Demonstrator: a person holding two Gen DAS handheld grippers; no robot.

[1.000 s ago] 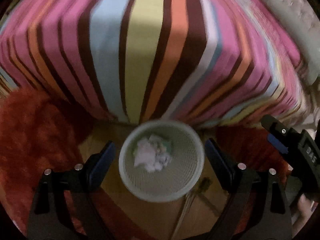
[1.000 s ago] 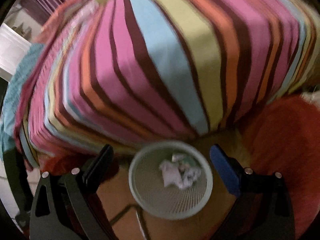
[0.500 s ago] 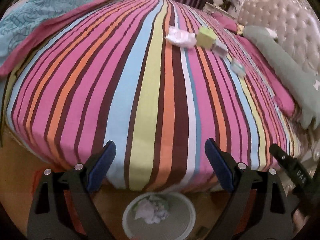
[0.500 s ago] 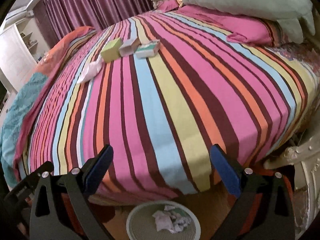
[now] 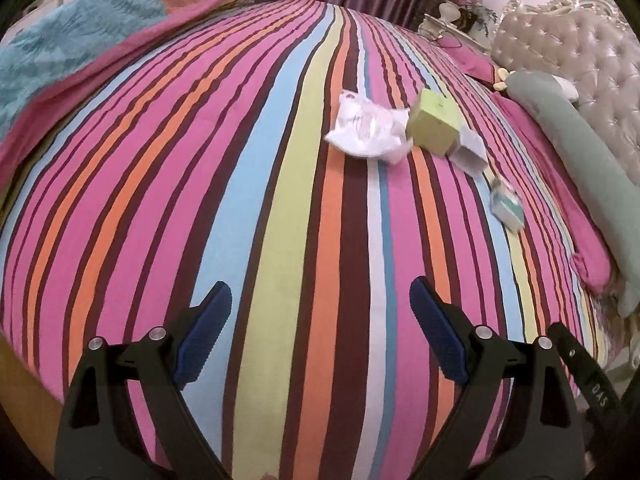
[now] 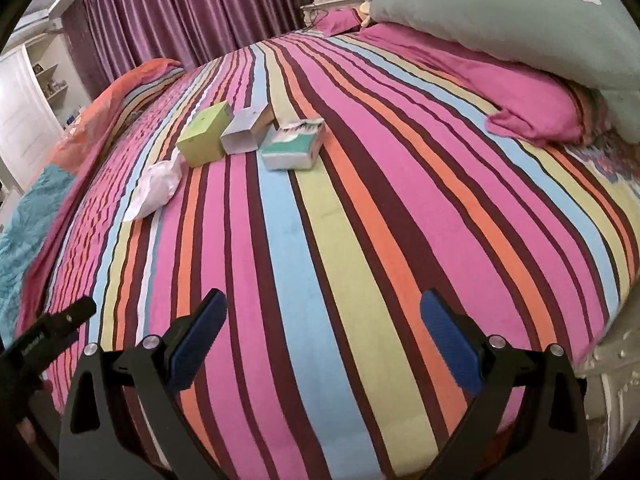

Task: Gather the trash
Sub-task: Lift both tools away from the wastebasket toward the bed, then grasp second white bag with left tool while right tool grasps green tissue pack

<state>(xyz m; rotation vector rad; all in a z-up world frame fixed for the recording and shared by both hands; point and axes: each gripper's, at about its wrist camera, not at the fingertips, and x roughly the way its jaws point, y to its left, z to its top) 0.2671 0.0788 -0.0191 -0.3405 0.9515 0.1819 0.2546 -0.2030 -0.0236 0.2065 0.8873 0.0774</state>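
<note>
White crumpled paper lies on the striped bed toward its far side, touching a lime-green box; a grey open-ended carton sits just beside that box, and a teal-and-white torn box lies a little apart, nearer the pillows; from the right wrist view the same four run in a row, paper, green box, grey carton, teal box; the left claw hangs over the bed's near edge, jaws wide apart and empty; the right claw likewise stands wide open with nothing between its blue pads; a grey-green bolster and pink pillow lie at the headboard; purple curtains hang behind.
</note>
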